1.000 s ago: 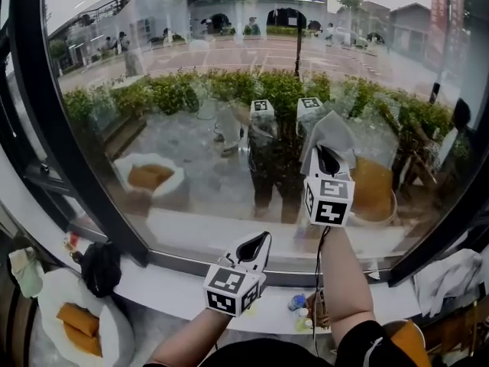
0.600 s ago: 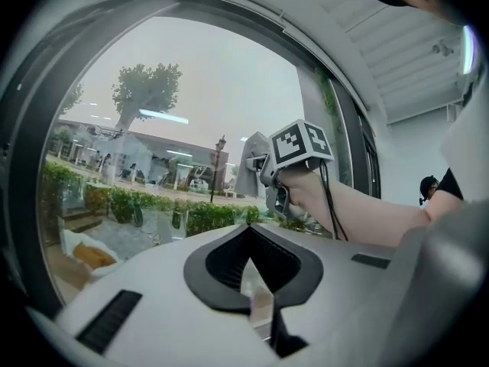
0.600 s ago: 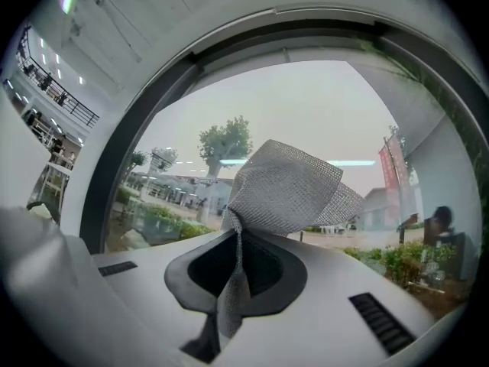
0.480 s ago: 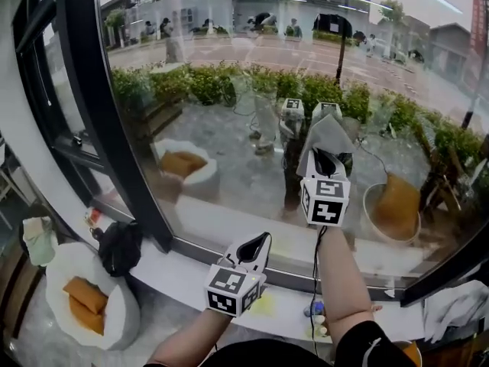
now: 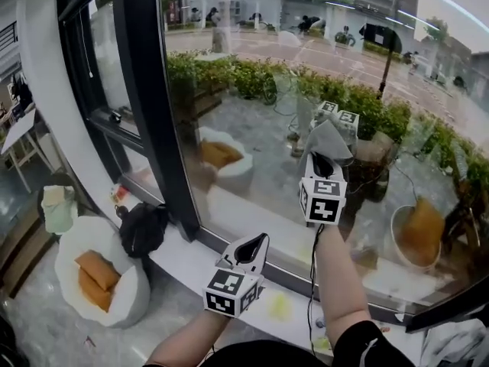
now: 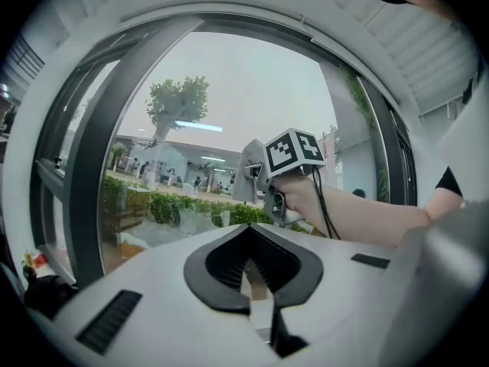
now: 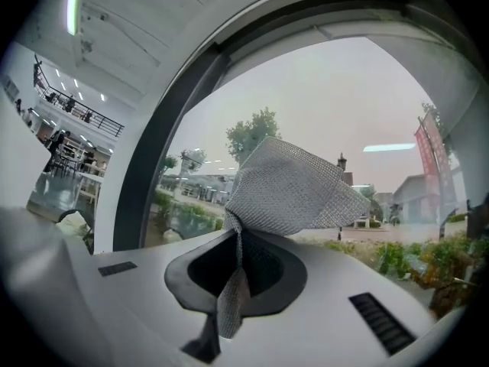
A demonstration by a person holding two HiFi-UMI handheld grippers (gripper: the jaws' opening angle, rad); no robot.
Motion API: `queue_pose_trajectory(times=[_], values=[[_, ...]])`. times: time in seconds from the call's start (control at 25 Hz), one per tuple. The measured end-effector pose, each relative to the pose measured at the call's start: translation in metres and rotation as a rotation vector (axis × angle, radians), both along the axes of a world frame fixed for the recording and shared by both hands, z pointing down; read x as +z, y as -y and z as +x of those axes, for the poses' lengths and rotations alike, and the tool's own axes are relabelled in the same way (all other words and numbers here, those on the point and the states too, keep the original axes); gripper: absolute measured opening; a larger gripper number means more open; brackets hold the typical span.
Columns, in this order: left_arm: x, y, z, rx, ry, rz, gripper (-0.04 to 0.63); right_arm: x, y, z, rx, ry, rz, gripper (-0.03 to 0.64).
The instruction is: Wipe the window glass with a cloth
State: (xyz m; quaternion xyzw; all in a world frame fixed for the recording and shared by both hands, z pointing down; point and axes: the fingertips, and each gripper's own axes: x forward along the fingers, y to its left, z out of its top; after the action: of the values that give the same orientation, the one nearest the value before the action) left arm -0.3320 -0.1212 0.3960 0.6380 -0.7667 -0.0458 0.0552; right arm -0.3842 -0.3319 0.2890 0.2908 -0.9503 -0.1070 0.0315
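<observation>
A grey cloth held up at the big window.
The window glass (image 5: 252,121) is very big, with a thick black frame (image 5: 153,105) on its left and a white sill (image 5: 179,264) below it. The right gripper (image 5: 325,161) is up high, right by the glass. Its two jaws are pinched tight on the grey cloth (image 5: 328,138), which fans out above them. The left gripper (image 5: 254,248) sits low over the sill, its jaws pressed together with nothing between them.
</observation>
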Motion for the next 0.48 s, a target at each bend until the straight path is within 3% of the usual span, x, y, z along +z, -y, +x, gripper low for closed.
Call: queue_pose_trajectory(times=[0.48], values=[[0.031,-0.069,-0.067,-0.189,-0.036,-0.064,0.006,0.029,-0.041,-0.108,-0.128,-0.023,-0.05,0.032]])
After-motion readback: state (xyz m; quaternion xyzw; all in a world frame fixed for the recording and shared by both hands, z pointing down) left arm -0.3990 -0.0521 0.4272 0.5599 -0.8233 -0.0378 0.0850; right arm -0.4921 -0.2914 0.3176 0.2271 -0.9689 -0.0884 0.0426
